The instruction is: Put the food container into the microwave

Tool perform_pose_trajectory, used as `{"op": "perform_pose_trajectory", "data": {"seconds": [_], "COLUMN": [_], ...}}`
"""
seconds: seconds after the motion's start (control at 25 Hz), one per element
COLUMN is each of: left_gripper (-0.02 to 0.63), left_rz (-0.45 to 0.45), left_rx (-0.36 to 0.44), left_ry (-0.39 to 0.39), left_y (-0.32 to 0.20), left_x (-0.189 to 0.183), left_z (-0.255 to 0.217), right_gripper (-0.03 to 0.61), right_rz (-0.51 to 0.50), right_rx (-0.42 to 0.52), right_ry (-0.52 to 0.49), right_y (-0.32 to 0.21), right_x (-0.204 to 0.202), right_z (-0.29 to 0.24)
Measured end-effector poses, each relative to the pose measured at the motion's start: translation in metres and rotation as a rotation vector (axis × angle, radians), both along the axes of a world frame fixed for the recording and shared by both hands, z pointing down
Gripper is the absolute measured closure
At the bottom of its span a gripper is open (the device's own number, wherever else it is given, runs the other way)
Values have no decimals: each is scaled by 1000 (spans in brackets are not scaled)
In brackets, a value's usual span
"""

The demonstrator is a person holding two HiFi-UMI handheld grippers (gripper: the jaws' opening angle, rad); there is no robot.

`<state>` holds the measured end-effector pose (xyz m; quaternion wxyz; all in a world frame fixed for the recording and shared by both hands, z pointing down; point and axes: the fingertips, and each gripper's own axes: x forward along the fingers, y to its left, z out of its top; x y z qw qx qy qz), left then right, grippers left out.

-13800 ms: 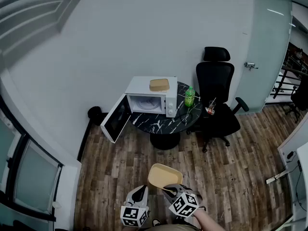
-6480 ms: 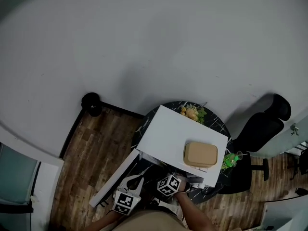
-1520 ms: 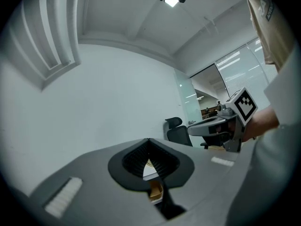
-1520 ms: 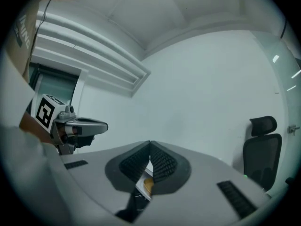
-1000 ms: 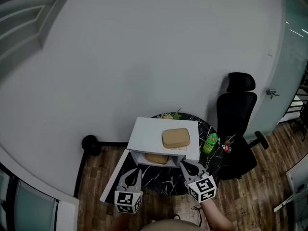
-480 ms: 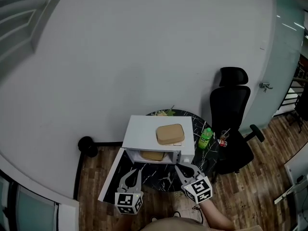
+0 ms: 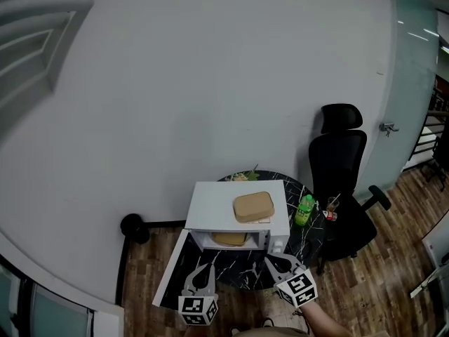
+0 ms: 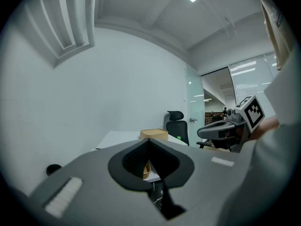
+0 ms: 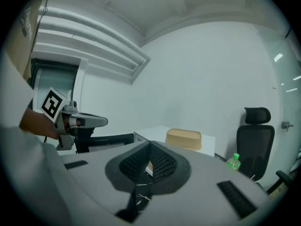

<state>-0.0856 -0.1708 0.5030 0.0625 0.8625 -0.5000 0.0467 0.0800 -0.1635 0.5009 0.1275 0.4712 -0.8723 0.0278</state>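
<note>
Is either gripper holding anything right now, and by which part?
Nothing is held. The left gripper and right gripper are both shut, empty. One food container sits inside the microwave.

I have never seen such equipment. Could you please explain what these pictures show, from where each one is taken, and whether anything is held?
There is no robot here: a person holds a two-jaw tool in each hand. The head view comes from a camera on the person's head, looking down. The left gripper and right gripper appear at its bottom, each with a marker cube. The other two pictures come from cameras riding on the grippers, looking along their jaws. Both pairs of jaws are closed and hold nothing. Ahead, a white microwave stands on a dark round table with its door open. A food container sits inside, and a tan box lies on top. A green bottle stands beside the microwave, near a black chair.
</note>
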Motion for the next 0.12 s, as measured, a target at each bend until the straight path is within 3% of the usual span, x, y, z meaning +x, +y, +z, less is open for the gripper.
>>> {"op": "perform_pose_trajectory", "data": {"seconds": [0.12], "left_gripper": [606], "left_rz": [-12], "left_rx": [-11], "left_ry": [12], "left_y": [0], "left_x": [1], "left_z": [2], "right_gripper": [569], "right_rz": [-11], "right_rx": [14], "right_ry": [11], "right_y": [2], "right_x": [0], "right_z": [-2]}}
